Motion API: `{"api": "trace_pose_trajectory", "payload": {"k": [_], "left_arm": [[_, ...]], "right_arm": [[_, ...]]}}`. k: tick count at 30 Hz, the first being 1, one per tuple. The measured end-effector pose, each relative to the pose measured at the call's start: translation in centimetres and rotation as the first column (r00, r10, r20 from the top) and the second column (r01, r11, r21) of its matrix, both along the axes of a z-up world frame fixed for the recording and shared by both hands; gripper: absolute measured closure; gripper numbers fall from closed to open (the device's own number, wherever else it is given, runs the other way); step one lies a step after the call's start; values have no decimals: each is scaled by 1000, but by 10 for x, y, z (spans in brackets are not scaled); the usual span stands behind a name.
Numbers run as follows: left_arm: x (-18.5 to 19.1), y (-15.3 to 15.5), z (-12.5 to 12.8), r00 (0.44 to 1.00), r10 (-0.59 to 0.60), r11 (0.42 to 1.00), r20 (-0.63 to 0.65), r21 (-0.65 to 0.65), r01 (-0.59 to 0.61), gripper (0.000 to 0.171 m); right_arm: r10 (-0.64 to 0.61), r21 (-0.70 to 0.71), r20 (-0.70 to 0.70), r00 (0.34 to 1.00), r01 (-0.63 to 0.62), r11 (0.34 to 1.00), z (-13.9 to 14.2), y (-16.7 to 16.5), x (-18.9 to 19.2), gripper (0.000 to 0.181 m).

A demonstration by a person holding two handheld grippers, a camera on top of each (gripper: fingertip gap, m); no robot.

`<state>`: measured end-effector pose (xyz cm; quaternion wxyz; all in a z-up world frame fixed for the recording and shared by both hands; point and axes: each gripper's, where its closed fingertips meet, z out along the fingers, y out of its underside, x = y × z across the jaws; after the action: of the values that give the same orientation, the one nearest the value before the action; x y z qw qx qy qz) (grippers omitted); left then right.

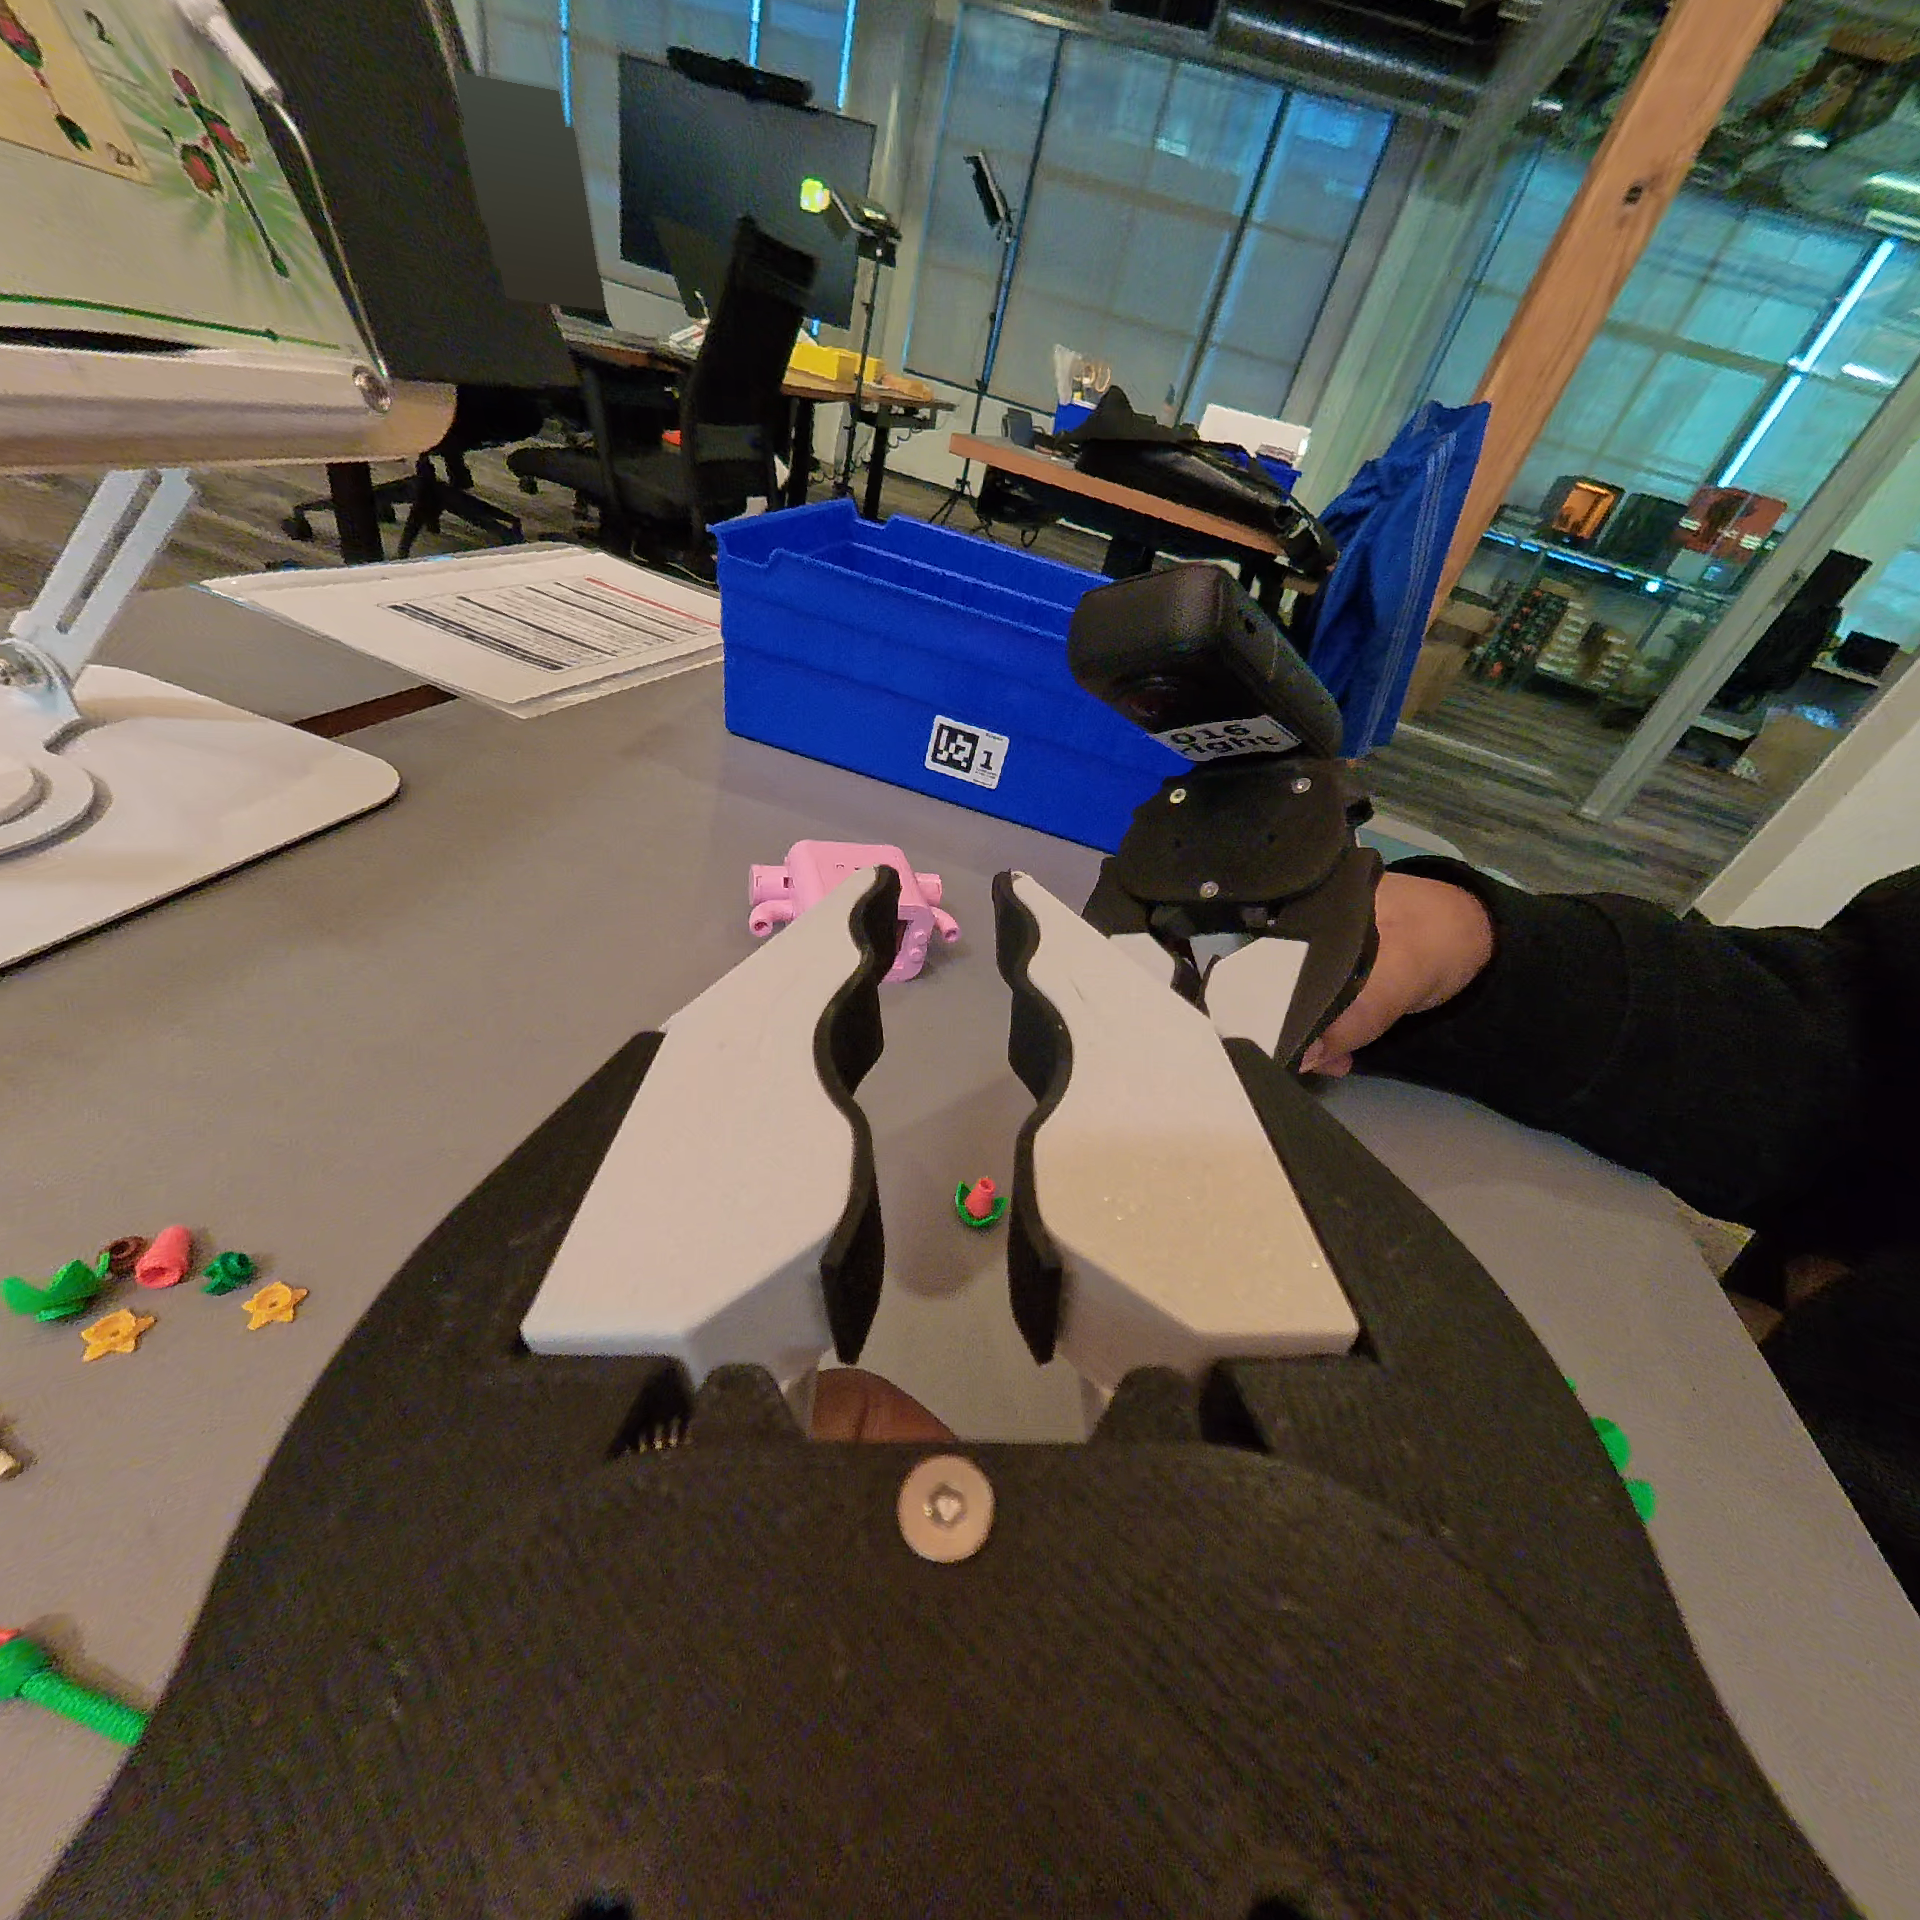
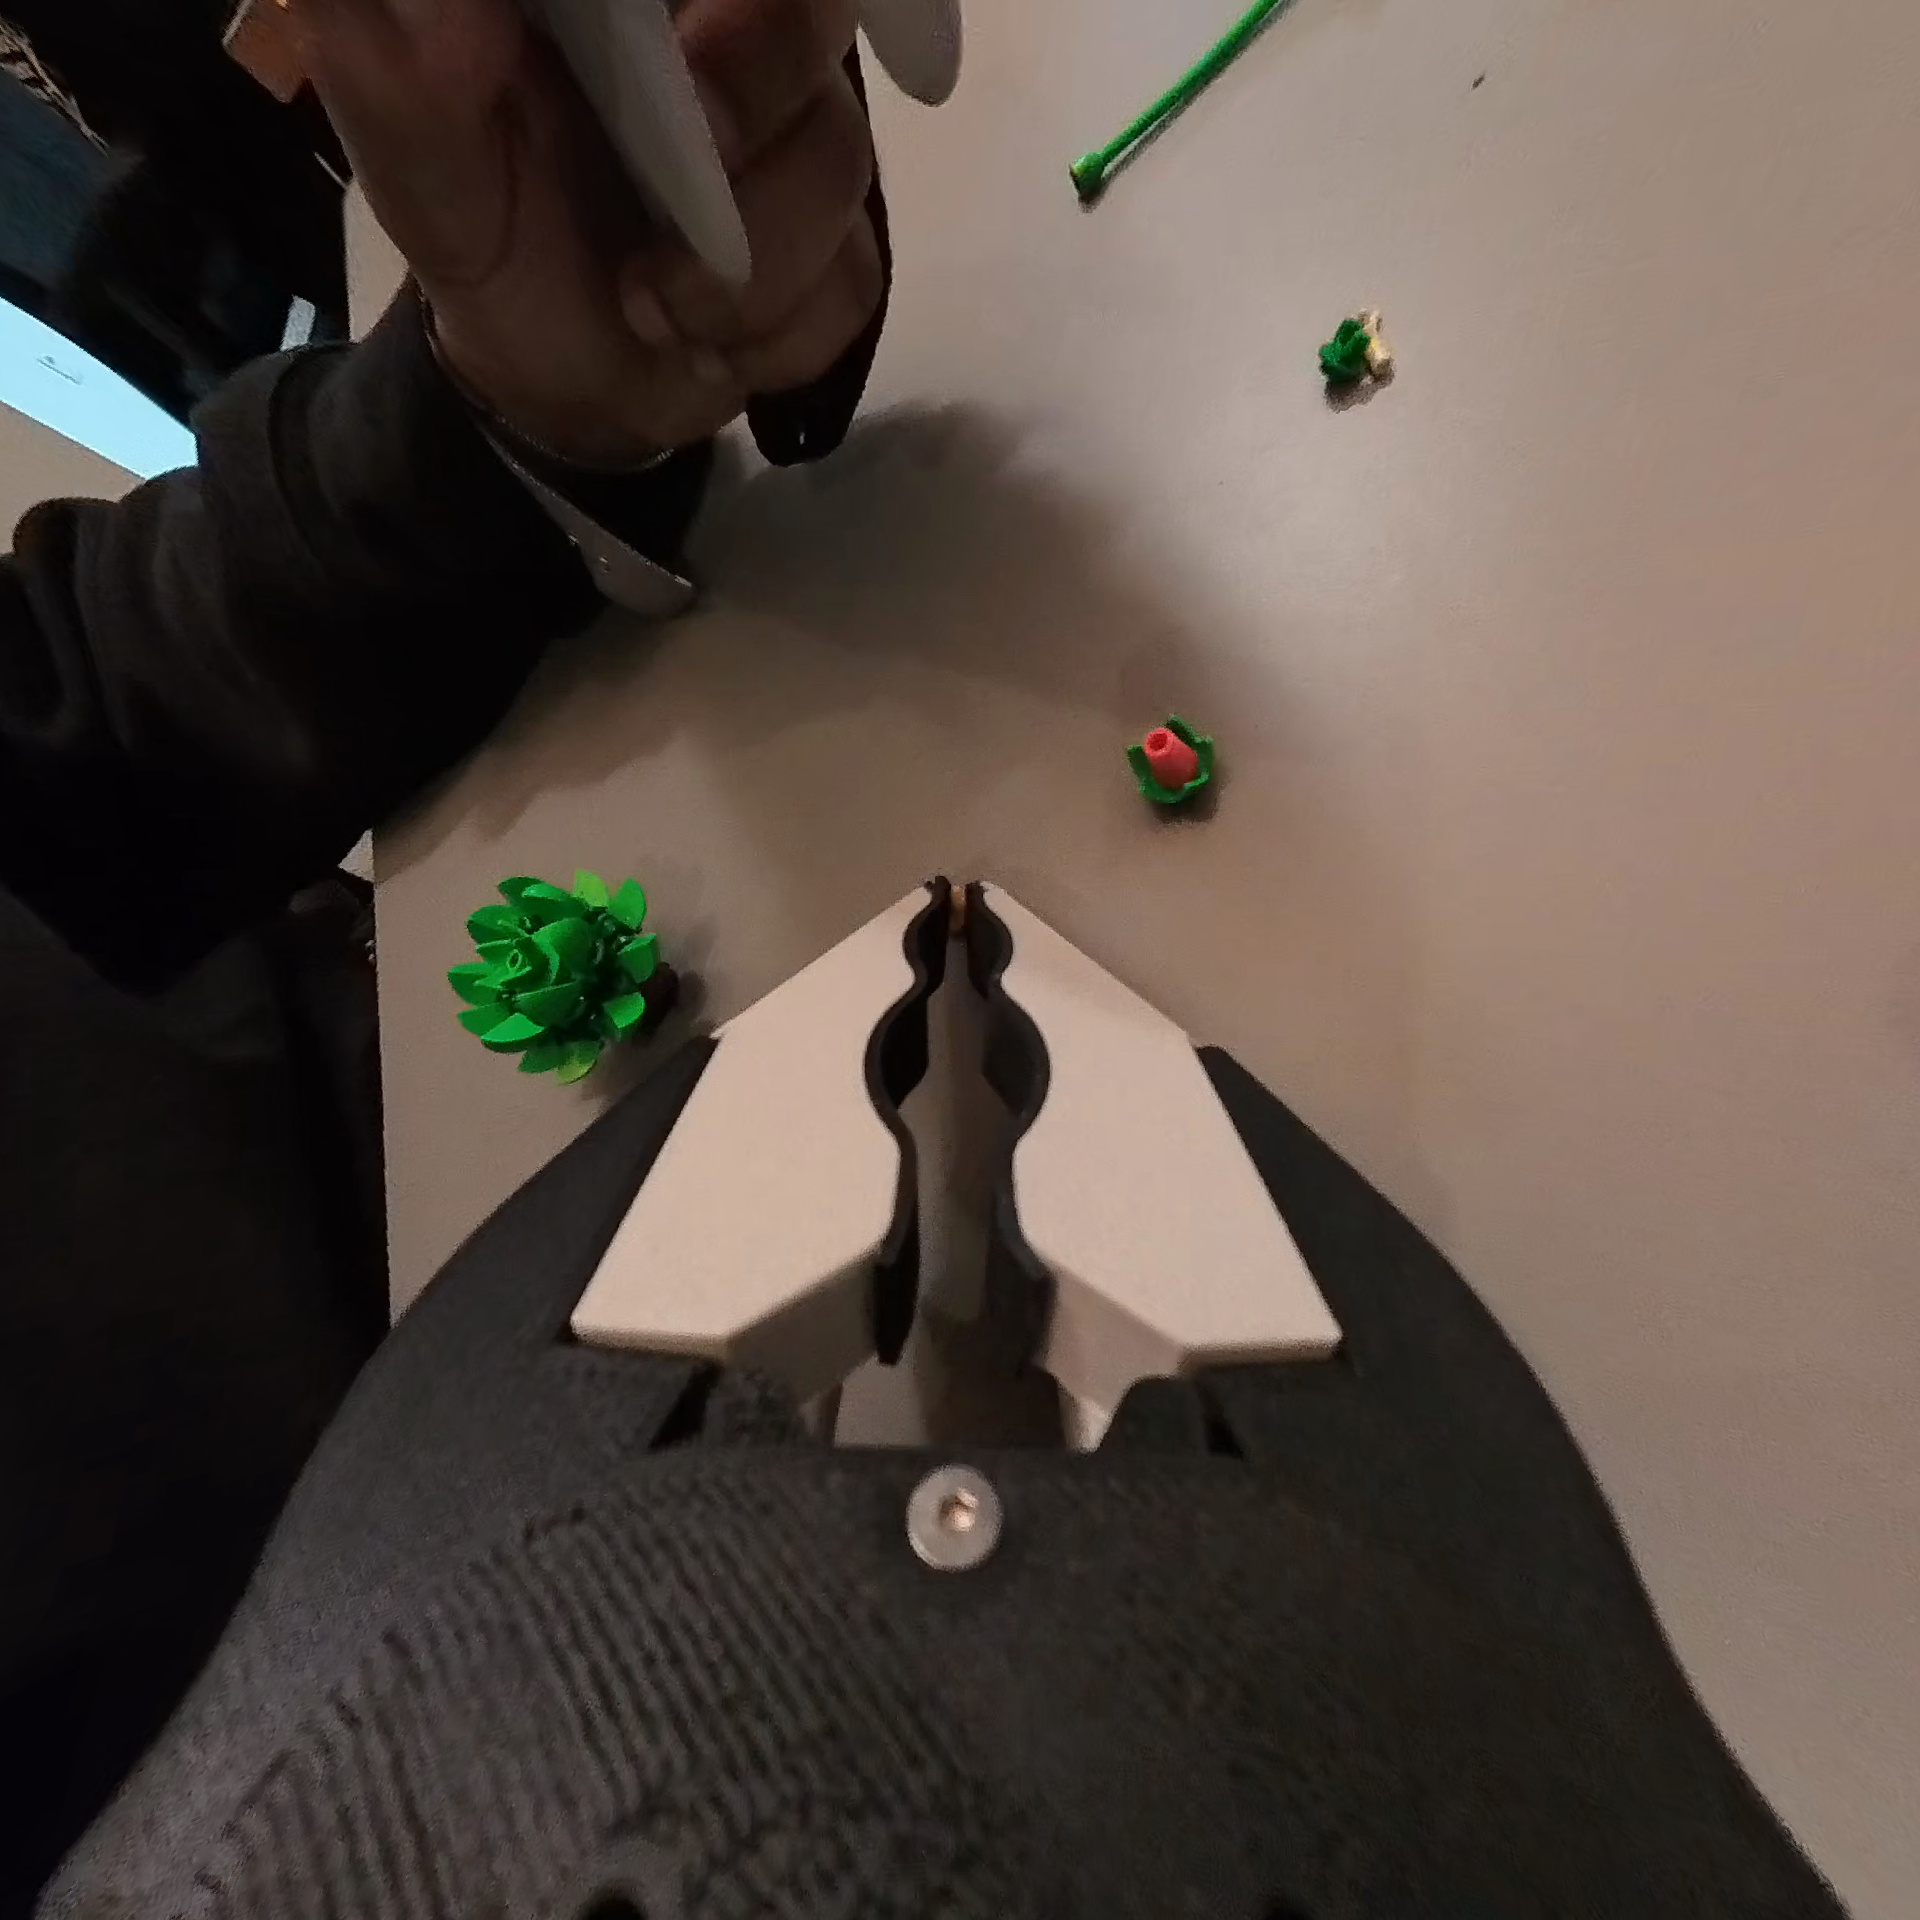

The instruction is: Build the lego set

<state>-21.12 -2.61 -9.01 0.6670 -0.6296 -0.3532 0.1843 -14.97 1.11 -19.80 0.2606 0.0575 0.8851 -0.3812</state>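
Observation:
My left gripper [image 1: 943, 894] is open and empty above the grey table [image 1: 416, 1039]. A small red bud on a green base [image 1: 979, 1202] stands on the table below the gap between its fingers. The bud also shows in the right wrist view [image 2: 1171, 761], ahead and to the right of my right gripper [image 2: 956, 896]. That gripper is shut on a tiny tan piece [image 2: 957, 906] at its tips. A green leafy cluster [image 2: 556, 971] sits to its left. In the left wrist view the right gripper [image 1: 1221, 982] points down at the table on the right.
A pink Lego piece [image 1: 821, 883] lies behind my left fingers, with a blue bin [image 1: 914, 665] beyond. Loose leaves, a red cone [image 1: 164, 1254] and yellow stars [image 1: 116, 1333] lie left. A green stem [image 2: 1174, 104] and a green-and-cream piece [image 2: 1354, 348] lie farther off. An instruction stand [image 1: 156, 790] is at the left. Some 12 cm of space lies between my two pairs of fingers.

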Motion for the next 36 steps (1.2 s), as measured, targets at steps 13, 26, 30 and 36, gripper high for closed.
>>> {"api": "trace_pose_trajectory", "payload": {"k": [13, 26, 30, 36], "left_arm": [[0, 8, -8, 1000, -16, 998, 2, -65, 17, 155], [-1, 6, -12, 1000, -11, 997, 4, -71, 11, 157], [-1, 9, -15, 1000, -17, 996, 12, -84, 18, 157], [-1, 14, -21, 999, -25, 992, 20, -122, 27, 158]], "right_arm": [[-37, -49, -19, 999, 36, 998, 7, -1, -14, 173], [-305, -179, -429, 850, 251, 951, 22, 9, -33, 154], [-294, -136, -580, 760, 265, 955, 8, 17, -21, 141], [-277, -112, -629, 726, 268, 957, 3, 14, -21, 144]]}}
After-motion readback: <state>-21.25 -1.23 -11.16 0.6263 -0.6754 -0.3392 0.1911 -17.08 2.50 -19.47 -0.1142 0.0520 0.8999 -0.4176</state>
